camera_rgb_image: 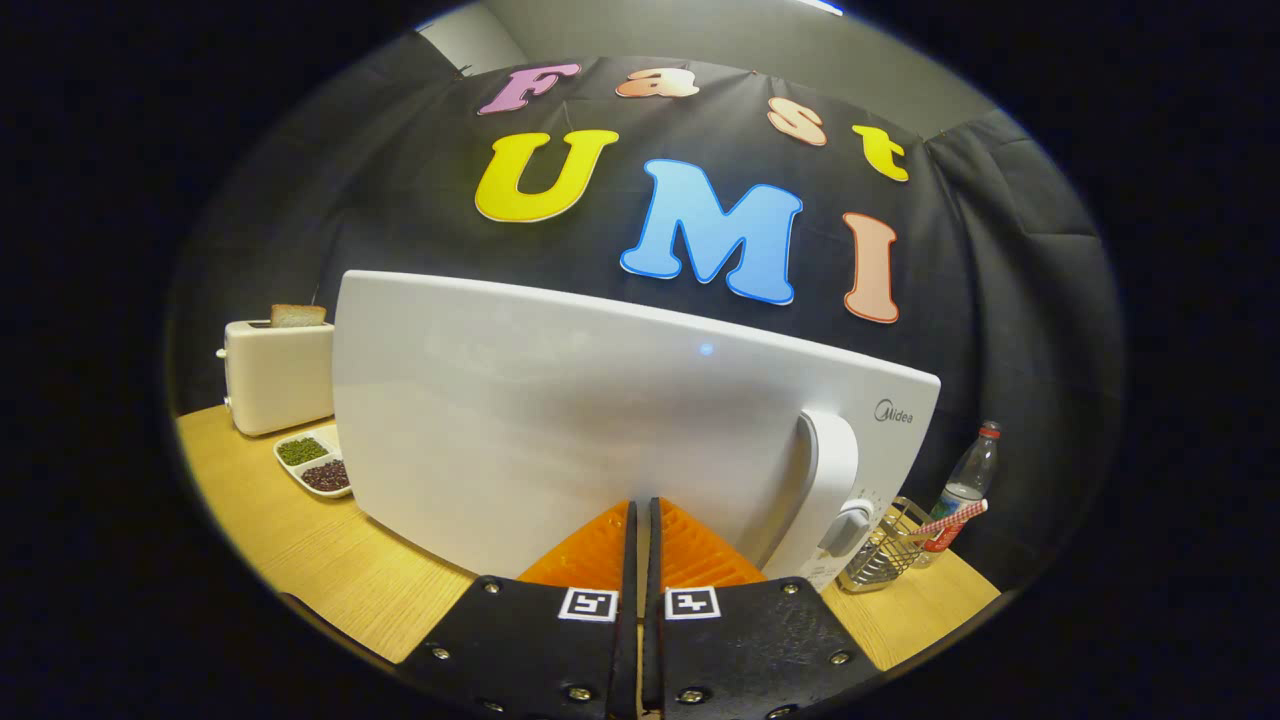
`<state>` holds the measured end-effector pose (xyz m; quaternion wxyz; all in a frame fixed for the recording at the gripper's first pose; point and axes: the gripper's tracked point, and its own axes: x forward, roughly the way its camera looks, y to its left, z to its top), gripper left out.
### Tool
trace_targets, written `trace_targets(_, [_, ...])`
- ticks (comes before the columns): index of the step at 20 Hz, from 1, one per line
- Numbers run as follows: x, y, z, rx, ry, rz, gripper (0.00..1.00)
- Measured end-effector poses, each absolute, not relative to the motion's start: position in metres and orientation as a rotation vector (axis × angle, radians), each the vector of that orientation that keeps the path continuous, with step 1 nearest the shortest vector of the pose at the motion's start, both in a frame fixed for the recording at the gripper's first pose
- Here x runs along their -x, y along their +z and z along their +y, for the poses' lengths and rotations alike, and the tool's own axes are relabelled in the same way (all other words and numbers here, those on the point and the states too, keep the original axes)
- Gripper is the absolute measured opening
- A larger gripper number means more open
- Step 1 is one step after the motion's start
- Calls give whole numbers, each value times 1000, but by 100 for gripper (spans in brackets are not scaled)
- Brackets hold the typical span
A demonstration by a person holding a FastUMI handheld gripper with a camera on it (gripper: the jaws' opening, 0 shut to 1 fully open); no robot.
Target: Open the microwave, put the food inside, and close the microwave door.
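Note:
A white microwave (pixel 560 420) stands on the wooden table right in front of me, its door closed and facing me. The door's upright white handle (pixel 830 480) is on the door's right side, just right of my fingers. My gripper (pixel 640 520) is shut with nothing between the fingers, and its tips sit at or nearly against the lower part of the door, a little left of the handle. A divided white dish (pixel 312 462) with green and dark beans lies on the table left of the microwave.
A cream toaster (pixel 278 375) with a slice of bread in its slot stands behind the dish at the back left. Right of the microwave are a wire basket (pixel 885 548) holding a striped stick and a plastic bottle (pixel 968 480). Wooden table (pixel 330 570) surface runs below the microwave.

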<state>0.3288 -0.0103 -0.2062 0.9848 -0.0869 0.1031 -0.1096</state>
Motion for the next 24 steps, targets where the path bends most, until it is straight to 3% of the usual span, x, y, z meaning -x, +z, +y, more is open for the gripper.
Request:
trace_targets(5, [-336, -209, -11, 269, -239, 187, 6])
trace_targets(10, [-303, -203, 2, 156, -170, 241, 6])
trace_targets(24, [-85, -84, 15, -5, 31, 55, 6])
